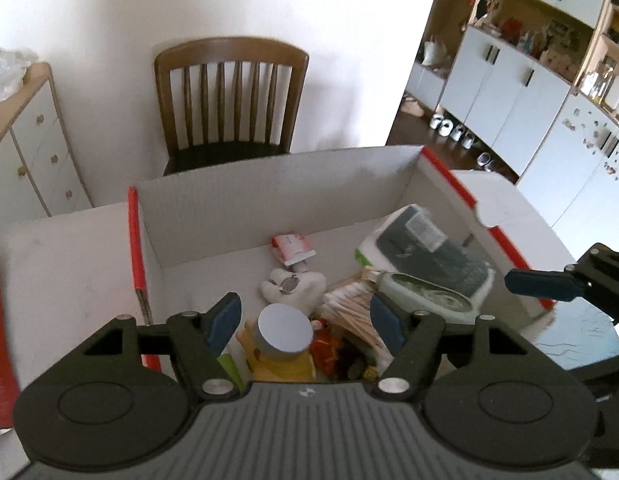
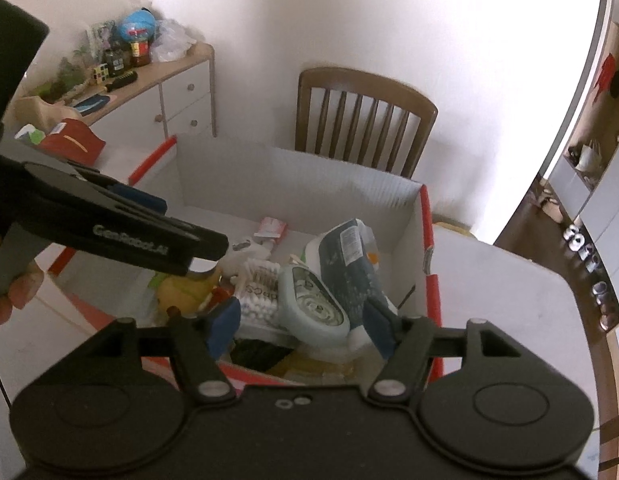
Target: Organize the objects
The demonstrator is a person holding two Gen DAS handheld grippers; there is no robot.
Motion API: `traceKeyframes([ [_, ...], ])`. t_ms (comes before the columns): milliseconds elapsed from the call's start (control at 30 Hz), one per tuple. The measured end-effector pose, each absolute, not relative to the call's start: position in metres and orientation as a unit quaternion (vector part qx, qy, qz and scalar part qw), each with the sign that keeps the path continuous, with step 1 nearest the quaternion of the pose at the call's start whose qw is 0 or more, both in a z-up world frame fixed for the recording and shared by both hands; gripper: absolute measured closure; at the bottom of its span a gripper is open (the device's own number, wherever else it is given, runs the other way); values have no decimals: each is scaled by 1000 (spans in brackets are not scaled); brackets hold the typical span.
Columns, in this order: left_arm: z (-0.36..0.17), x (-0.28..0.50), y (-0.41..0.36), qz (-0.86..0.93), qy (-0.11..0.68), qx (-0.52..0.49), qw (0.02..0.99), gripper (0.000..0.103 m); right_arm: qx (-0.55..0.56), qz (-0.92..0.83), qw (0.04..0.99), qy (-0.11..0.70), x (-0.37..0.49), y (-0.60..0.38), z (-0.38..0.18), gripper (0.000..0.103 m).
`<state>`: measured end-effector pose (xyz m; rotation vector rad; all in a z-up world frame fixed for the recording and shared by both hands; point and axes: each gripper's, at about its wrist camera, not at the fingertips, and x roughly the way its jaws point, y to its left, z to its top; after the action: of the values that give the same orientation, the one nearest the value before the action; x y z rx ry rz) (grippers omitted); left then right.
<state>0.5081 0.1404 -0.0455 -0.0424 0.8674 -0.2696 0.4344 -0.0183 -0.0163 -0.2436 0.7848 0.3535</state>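
A white cardboard box (image 1: 269, 184) with red-edged flaps stands on the table and holds several items: a yellow toy with a grey round cap (image 1: 285, 332), a white plush (image 1: 297, 286), a red-and-white tube (image 1: 295, 246), a pack of cotton swabs (image 1: 349, 308), a pale green oval case (image 1: 425, 296) and a dark grey packet (image 1: 429, 252). My left gripper (image 1: 305, 322) is open and empty above the yellow toy. My right gripper (image 2: 301, 326) is open and empty over the green case (image 2: 315, 304), with the packet (image 2: 349, 264) and swabs (image 2: 257, 288) below.
A brown wooden chair (image 1: 229, 96) stands behind the box. A white drawer cabinet (image 2: 169, 96) with clutter on top is at the left. White cupboards (image 1: 509, 80) line the right. A red cap (image 2: 71, 140) lies on the table left of the box.
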Motion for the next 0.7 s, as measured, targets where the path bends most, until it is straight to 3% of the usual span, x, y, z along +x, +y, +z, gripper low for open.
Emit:
traceKeyframes([
  [700, 15, 394, 134, -153, 349, -51, 923, 32, -50, 200, 923, 326, 367, -67, 42, 35],
])
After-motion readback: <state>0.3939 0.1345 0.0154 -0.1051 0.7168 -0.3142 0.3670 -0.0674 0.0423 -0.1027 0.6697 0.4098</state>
